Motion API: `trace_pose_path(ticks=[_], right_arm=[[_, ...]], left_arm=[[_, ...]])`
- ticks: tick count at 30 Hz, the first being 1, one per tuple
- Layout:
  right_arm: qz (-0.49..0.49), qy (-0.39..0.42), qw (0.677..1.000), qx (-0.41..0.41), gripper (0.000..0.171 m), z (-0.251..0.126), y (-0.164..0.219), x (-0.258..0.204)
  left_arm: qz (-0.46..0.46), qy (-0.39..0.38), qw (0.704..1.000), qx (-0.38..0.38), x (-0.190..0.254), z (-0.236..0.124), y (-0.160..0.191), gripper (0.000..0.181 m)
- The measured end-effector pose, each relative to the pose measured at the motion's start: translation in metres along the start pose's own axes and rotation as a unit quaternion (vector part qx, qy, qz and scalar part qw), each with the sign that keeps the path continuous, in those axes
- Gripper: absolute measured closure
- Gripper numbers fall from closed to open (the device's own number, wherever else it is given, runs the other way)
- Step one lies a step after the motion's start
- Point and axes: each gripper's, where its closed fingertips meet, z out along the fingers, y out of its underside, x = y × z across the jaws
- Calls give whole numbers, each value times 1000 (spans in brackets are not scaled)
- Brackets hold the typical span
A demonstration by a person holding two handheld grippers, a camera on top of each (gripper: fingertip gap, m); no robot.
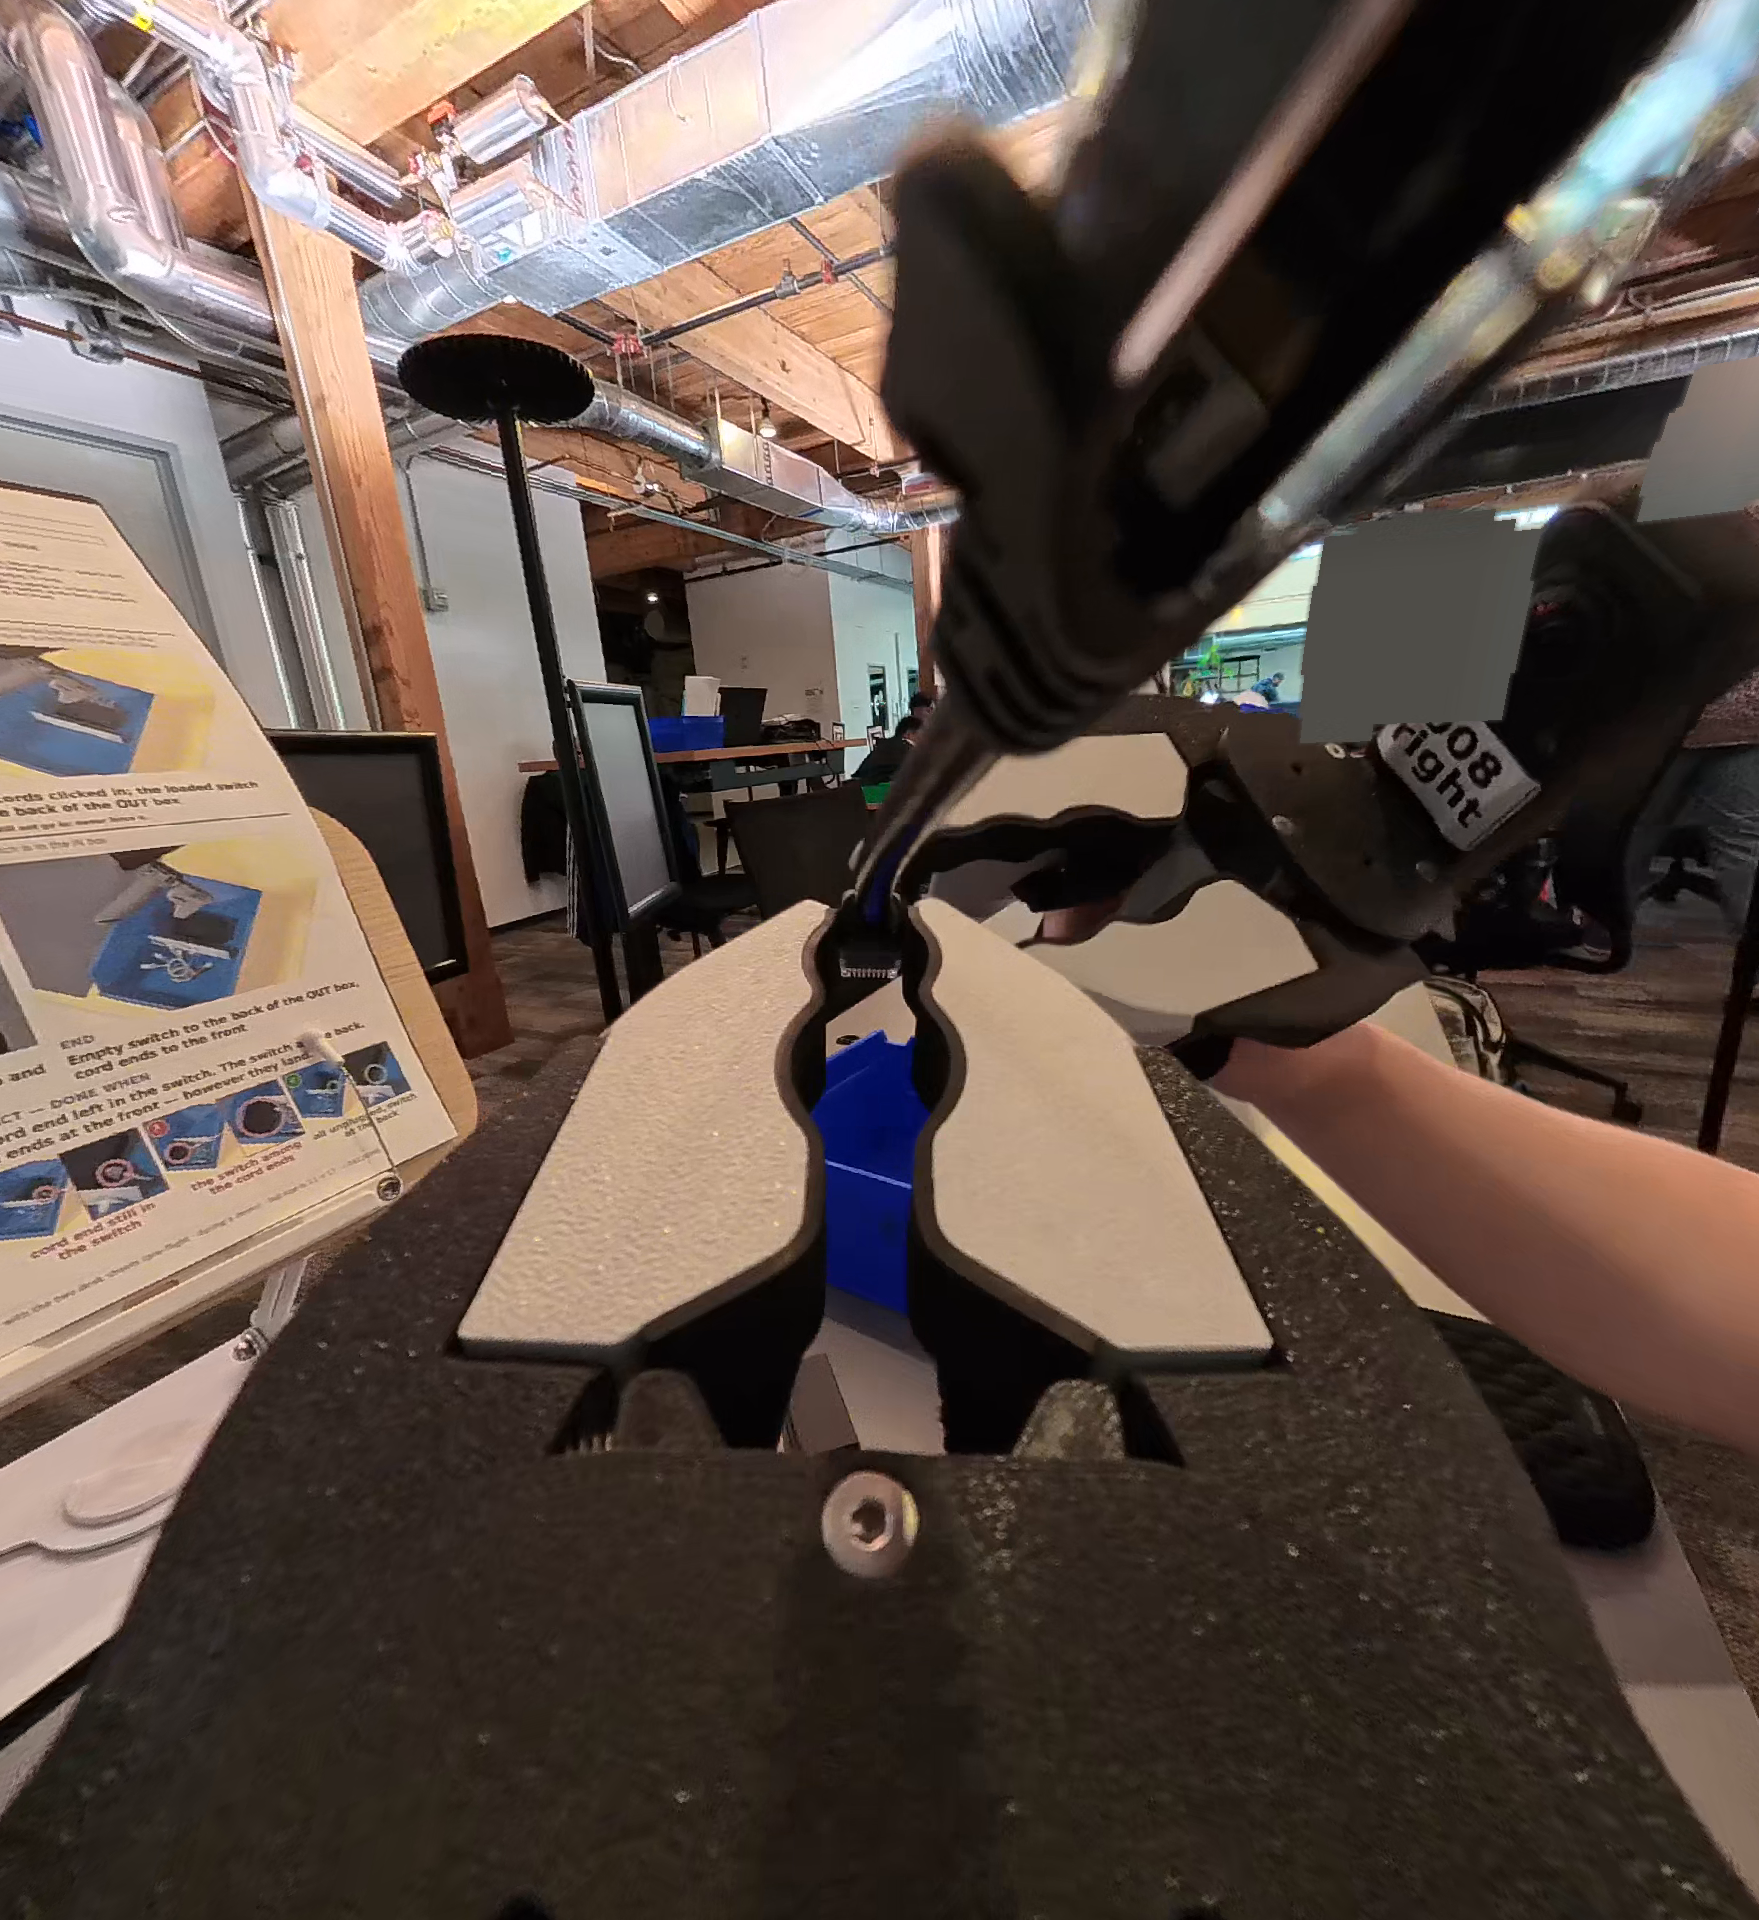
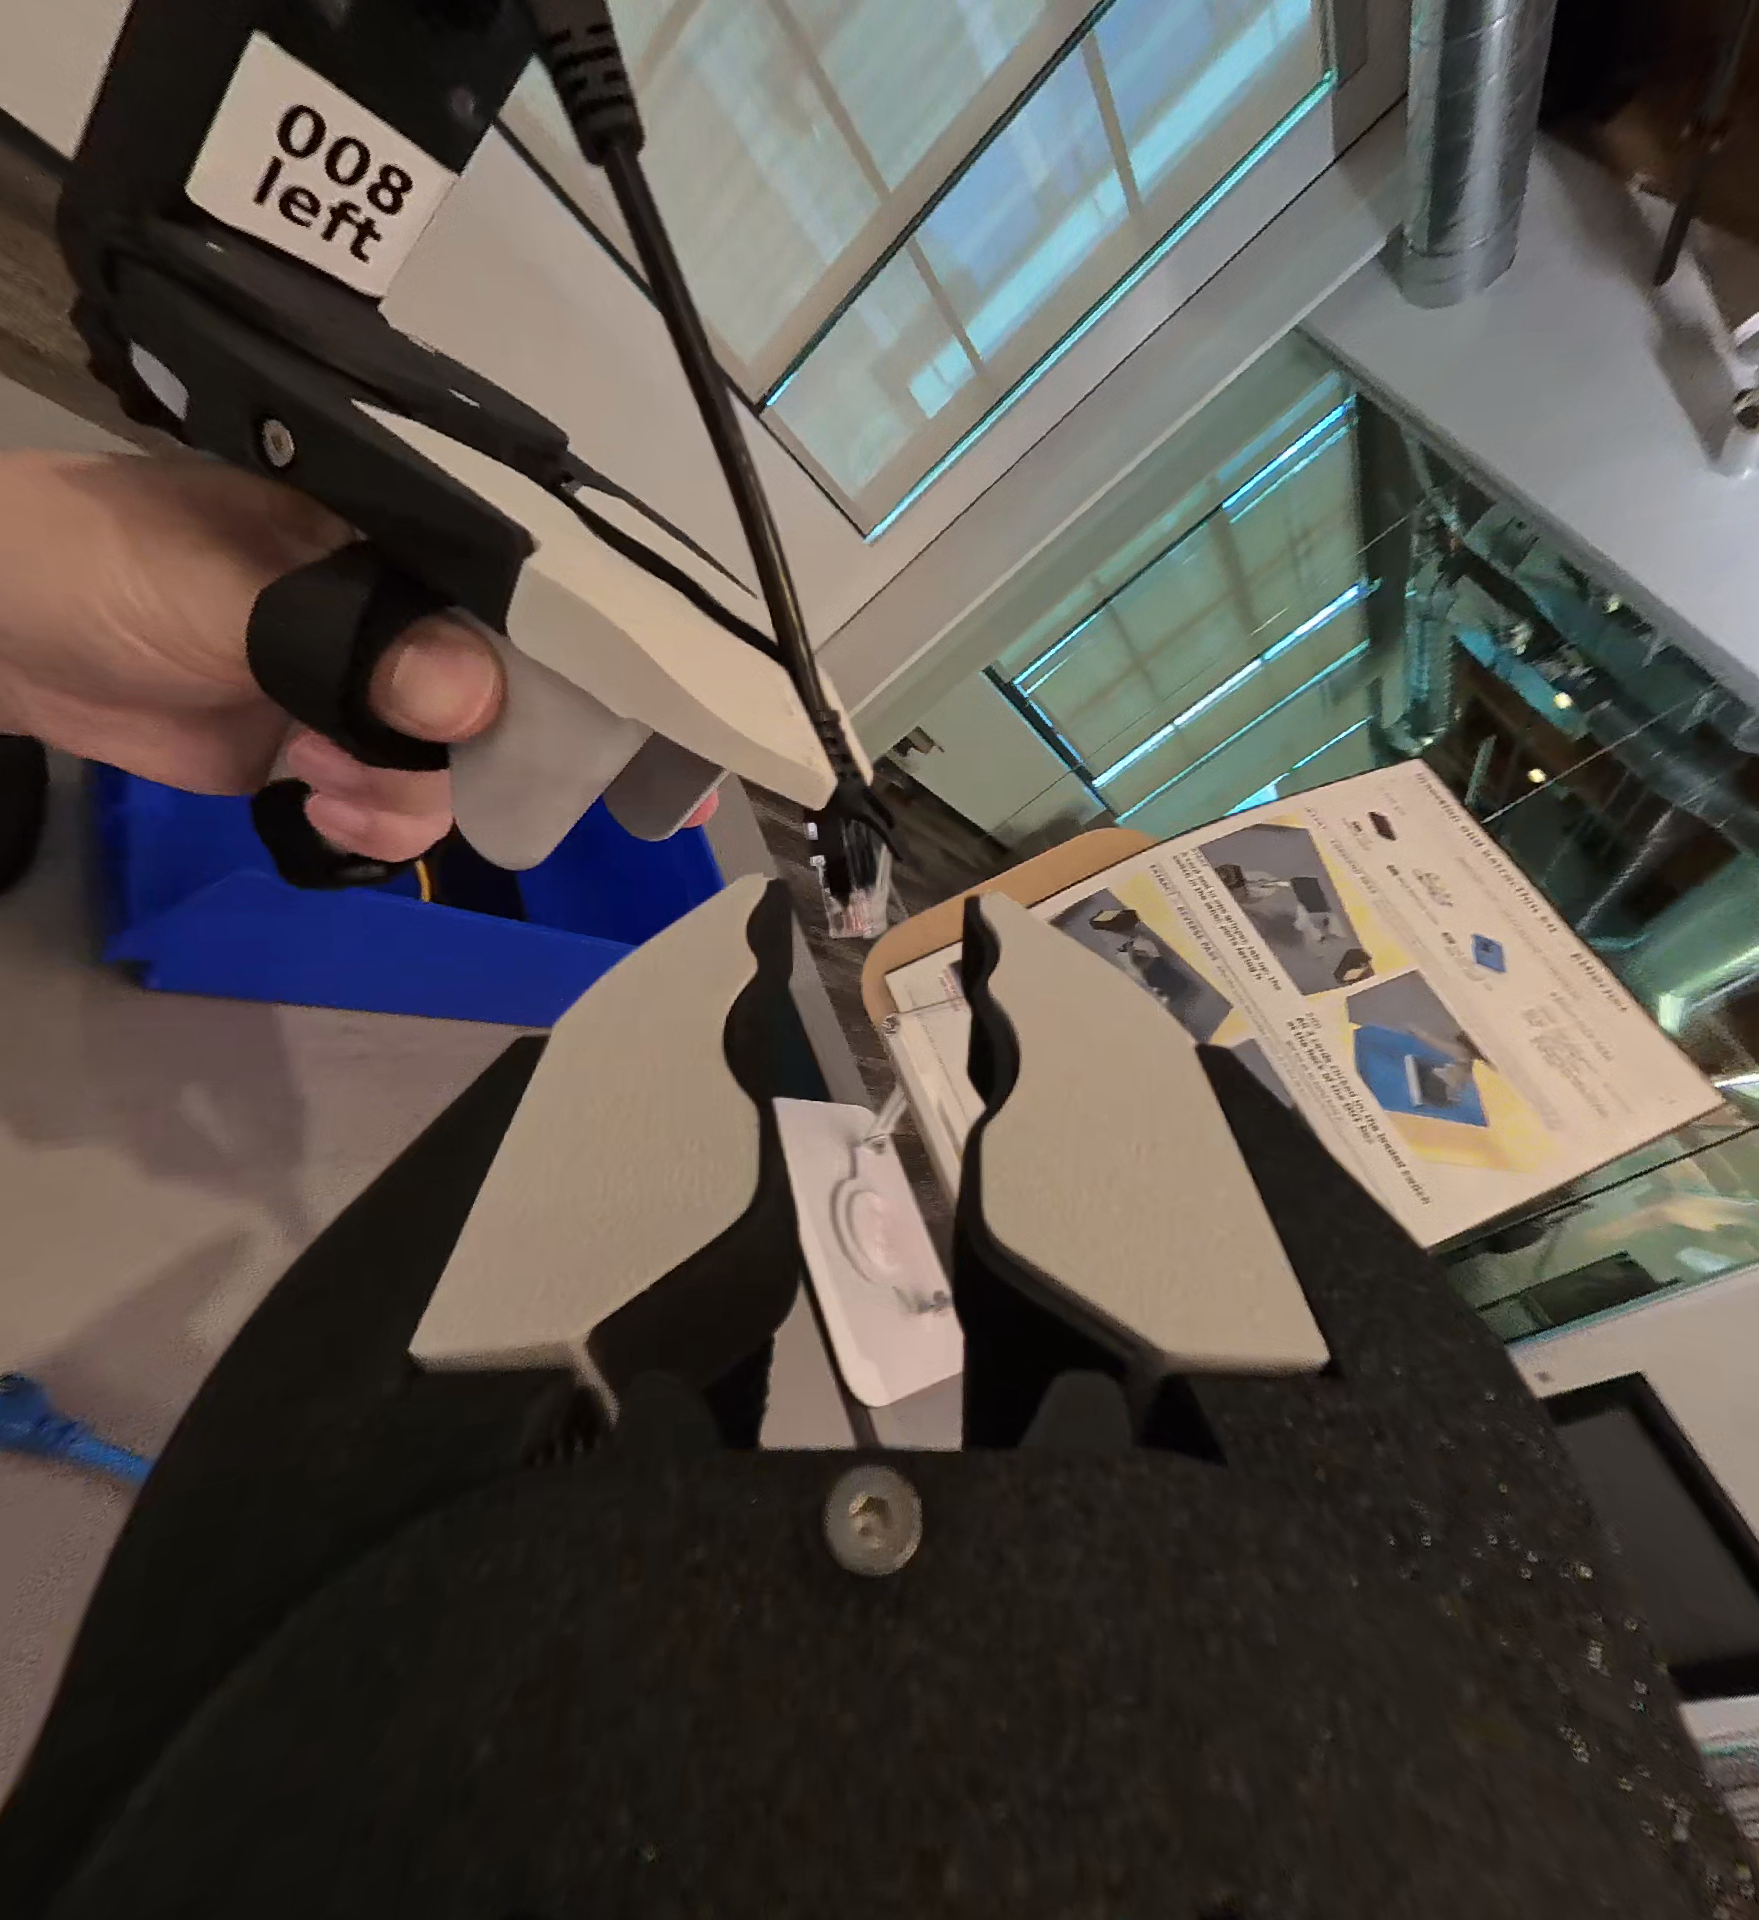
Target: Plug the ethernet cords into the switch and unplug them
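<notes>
The left gripper (image 1: 867,961) is pinched tight on the plug (image 1: 867,968) of a black cord (image 2: 709,405), right at the fingertips, with the plug's little metal contacts facing the camera. From the right wrist view the same plug (image 2: 854,868) sticks out past the tip of the left gripper (image 2: 833,790), and the cord runs up and away toward the top of the frame. The right gripper (image 2: 870,920) has its fingers spread apart with nothing between them, sitting just beside that plug but not touching it. In the left wrist view the right gripper (image 1: 968,873) shows up close behind the plug, held by a person's hand (image 1: 1077,920). A big dark blurry thing (image 1: 1218,364) hangs over the top of that view, can't tell for sure what it is. A blue bin (image 2: 387,925) sits on the grey table (image 2: 179,1143), a blue cord (image 2: 33,1423) lies loose on the table near the left edge, and an instruction sheet on a wooden board (image 2: 1374,987) stands off to the side.
</notes>
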Motion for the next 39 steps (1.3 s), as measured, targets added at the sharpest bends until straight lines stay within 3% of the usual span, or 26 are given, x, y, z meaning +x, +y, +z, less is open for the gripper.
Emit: trace_pose_path(ticks=[4,8,15,24,34,39], right_arm=[[-39,8,999,-21,143,8,7,-7],[-74,47,996,-17,161,9,7,-2],[-95,38,994,-33,162,6,13,-3],[-218,32,973,-68,162,-5,12,-6],[-244,31,967,-67,163,-12,7,-3],[-252,30,965,-69,163,-12,8,-4]], left_arm=[[-2,4,1000,2,5,2,1,170],[-1,8,1000,0,9,3,2,170],[-3,16,999,-34,9,4,9,168],[25,38,994,-97,15,3,19,160],[50,63,994,-80,28,3,14,170],[36,62,994,-81,27,2,13,165]])
